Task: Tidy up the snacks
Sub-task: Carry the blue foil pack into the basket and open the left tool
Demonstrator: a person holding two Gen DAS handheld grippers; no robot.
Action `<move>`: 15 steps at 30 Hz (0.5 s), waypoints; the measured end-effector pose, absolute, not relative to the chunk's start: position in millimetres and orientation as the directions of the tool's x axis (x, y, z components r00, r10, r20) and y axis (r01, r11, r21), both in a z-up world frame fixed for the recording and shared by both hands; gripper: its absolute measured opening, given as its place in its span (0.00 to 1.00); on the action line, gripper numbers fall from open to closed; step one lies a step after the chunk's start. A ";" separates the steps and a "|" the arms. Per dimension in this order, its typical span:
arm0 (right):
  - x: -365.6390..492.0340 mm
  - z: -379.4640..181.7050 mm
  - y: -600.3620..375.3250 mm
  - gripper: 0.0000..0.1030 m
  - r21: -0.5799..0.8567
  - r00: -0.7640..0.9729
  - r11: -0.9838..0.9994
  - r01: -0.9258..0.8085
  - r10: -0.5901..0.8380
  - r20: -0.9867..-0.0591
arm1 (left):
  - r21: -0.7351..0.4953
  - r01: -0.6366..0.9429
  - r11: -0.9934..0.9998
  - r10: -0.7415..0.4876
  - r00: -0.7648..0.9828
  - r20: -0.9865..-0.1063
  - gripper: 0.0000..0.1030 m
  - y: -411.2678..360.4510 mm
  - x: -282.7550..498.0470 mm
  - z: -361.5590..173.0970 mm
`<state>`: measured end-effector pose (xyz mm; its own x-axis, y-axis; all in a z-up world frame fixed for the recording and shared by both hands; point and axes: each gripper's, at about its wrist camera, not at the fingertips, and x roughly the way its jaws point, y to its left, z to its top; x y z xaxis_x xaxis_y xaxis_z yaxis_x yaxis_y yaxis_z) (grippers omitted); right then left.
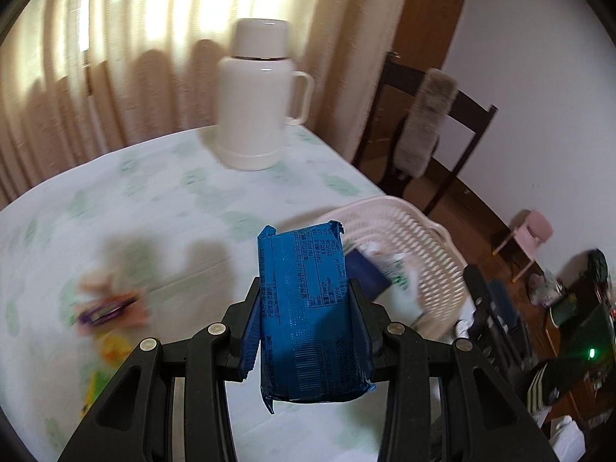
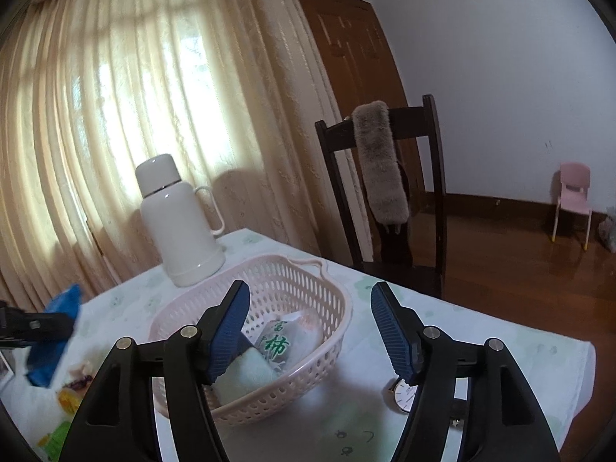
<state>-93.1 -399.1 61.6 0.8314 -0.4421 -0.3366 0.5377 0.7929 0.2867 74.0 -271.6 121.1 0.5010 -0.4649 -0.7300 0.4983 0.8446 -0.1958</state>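
The left gripper (image 1: pixel 308 319) has its jaws clamped on the two long sides of a blue packet (image 1: pixel 308 308), which stands lengthwise between them with its printed back up and both crimped ends free; held that way it sits clear above the surface (image 1: pixel 184 200) and can, I judge, be carried across and let go over the pink basket (image 1: pixel 423 238) that lies just to its right. The right gripper (image 2: pixel 306 321) hangs over that same basket (image 2: pixel 331 331) with its jaws wide apart and nothing between them, so it looks ready either to steady the rim or to fetch another snack. Inside the basket I count at least two packets: a white one with green characters (image 2: pixel 279 340) and a pale one (image 2: pixel 246 377) in front of it; the left view also hints at a dark blue one, too blurred to be sure. On the cloth to the left lies a small heap of loose snacks (image 1: pixel 107 308), orange, purple, yellow and green, smeared by motion, so their number cannot be told. There is one white flask (image 2: pixel 179 223) standing upright near the far edge, one wristwatch (image 2: pixel 402 394) lying beside the basket, and one dark chair (image 2: pixel 385 192) with a grey furry strip draped over its back.
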 end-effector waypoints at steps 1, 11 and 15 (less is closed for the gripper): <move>-93.7 61.1 -401.3 0.65 0.298 0.832 0.788 0.538 -0.440 -0.339 | -0.195 0.508 0.839 -0.471 0.497 -0.729 0.36 -279.2 75.7 121.5; -92.3 60.7 -402.3 0.66 0.308 0.834 0.786 0.536 -0.437 -0.337 | -0.232 0.530 0.816 -0.508 0.464 -0.726 0.66 -330.1 89.4 114.4; -91.1 59.4 -403.6 0.66 0.309 0.833 0.786 0.535 -0.429 -0.349 | -0.221 0.477 0.851 -0.466 0.489 -0.738 0.67 -313.7 90.7 105.9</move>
<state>-91.1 -403.6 59.4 0.8329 -0.4294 -0.3492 0.5350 0.7861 0.3094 90.7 -313.7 105.9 0.4887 -0.4660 -0.7376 0.4771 0.8506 -0.2212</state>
